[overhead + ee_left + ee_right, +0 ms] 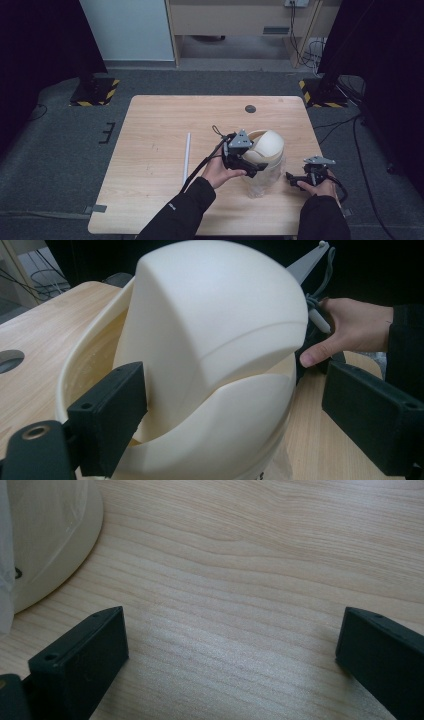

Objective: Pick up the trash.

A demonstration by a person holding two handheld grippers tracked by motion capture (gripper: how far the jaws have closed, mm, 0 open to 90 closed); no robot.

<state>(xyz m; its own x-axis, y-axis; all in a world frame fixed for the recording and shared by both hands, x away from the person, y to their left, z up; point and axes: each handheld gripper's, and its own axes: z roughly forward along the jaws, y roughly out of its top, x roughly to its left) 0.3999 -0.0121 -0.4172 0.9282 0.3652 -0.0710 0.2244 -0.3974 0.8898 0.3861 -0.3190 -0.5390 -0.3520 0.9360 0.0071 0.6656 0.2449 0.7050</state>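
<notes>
From the high view, a cream desktop bin (265,150) with a domed swing lid stands upright on the table (160,150), in its right half and nearer the front edge than the back one. Its long axis runs straight up from the surface, and the tilted lid faces up and toward the back edge. A clear plastic liner (262,187) spills from under the bin toward the front edge. The left gripper (250,167) sits against the bin's near-left side — placed, I judge, to steady or work the lid. The right gripper (295,179) rests low on the table just right of the bin, apart from it, seemingly waiting. A white rod (187,156) lies well to the left, running front to back.

In the left gripper view, the jaws stand wide apart, bracketing the bin (200,405) without closing on it; the swing lid (210,325) is tipped, one edge dipping inside the rim. The person's right hand (350,332) shows beyond.

In the right gripper view, the jaws are spread over bare wood — nothing between them — with the bin's base (50,535) at the upper left.
</notes>
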